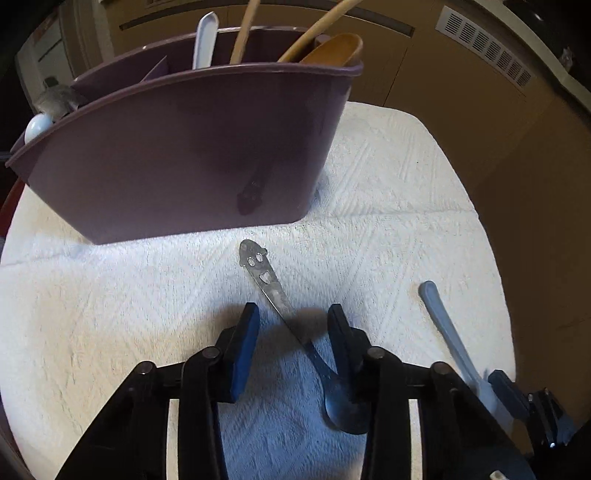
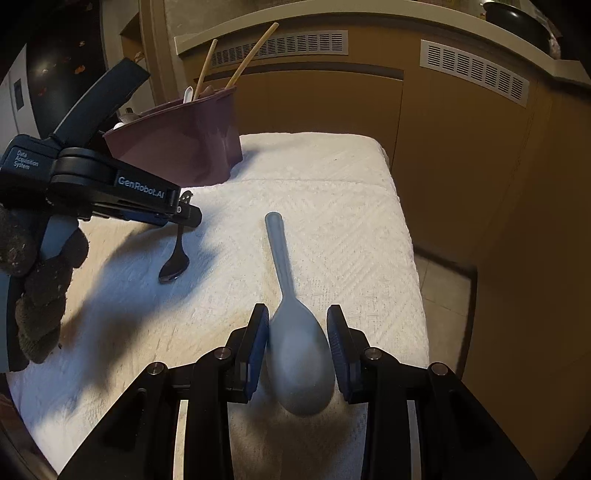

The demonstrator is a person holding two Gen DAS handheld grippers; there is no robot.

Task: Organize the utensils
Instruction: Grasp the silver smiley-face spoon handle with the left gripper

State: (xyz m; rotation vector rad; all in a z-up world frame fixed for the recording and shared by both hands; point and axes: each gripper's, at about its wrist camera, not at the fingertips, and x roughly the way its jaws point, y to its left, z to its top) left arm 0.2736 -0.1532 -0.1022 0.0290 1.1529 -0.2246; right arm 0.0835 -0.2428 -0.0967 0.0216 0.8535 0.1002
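A metal spoon [image 1: 280, 306] with a cut-out handle lies on the white towel [image 1: 110, 295]; it also shows in the right wrist view [image 2: 175, 264]. My left gripper [image 1: 293, 317] is open, its jaws on either side of the spoon's handle, just above it. A grey plastic spoon [image 2: 297, 350] lies on the towel [image 2: 332, 206], handle pointing away; it also shows in the left wrist view [image 1: 447, 332]. My right gripper [image 2: 297, 321] is open with the grey spoon's bowl between its jaws. A purple utensil caddy [image 1: 177, 155] stands behind.
The caddy [image 2: 184, 144] holds wooden utensils [image 1: 317, 29] and a white spoon [image 1: 205, 40]. The towel ends at the right over a drop to the floor [image 2: 443, 284]. Brown cabinets [image 2: 461, 166] stand behind and to the right.
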